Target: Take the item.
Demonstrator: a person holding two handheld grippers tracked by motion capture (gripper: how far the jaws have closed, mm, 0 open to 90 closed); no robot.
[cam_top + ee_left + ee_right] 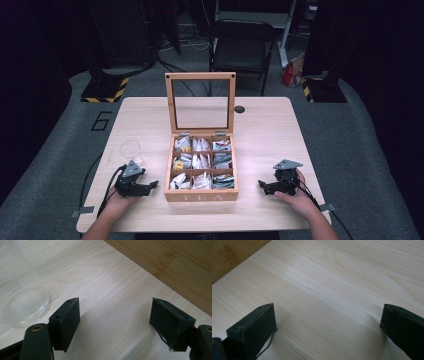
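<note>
Tea box (201, 196), lid raised, stands mid-table between the left gripper (152, 185) and right gripper (261, 185); both rest with jaws spread, empty. A sachet pick probably wants a straight, top-down approach.

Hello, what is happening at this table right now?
A person rests a gripper in each hand on the table, either side of an open wooden tea box filled with tea bags. The left gripper and right gripper are both open and hold nothing. A clear plastic cup stands beyond the left gripper.
</note>
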